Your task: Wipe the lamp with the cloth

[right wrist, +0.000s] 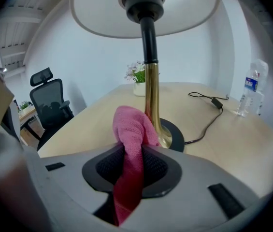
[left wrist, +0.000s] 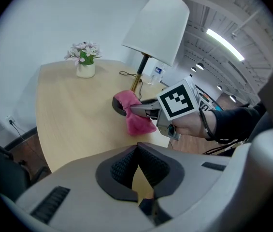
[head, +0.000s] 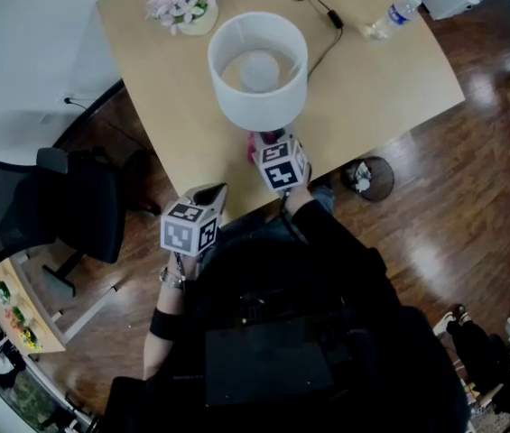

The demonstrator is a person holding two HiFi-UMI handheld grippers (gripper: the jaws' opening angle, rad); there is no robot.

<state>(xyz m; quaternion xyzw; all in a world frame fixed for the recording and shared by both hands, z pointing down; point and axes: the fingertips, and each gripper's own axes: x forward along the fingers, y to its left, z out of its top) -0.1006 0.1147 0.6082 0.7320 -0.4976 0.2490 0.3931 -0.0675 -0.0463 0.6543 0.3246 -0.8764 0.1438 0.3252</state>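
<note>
Your right hand-held gripper [right wrist: 132,154] is clamped on the pink cloth [right wrist: 130,127], and the bunched end pokes out in front of the jaws. The lamp [head: 257,69] stands on the tabletop [head: 178,106] near your edge. In the right gripper view its brass stem [right wrist: 151,88] is dead ahead, a touch to the right of the cloth. The cloth sits right at the foot of the stem, over the black base [right wrist: 176,133], but I can't tell if it's actually touching. The stem runs straight up to the shade [right wrist: 97,11], so I'd say your strokes want to go up and down it. The left hand-held gripper [left wrist: 136,151] has its jaws together on nothing and hangs back at the table edge, so the right is the nearer one.
</note>
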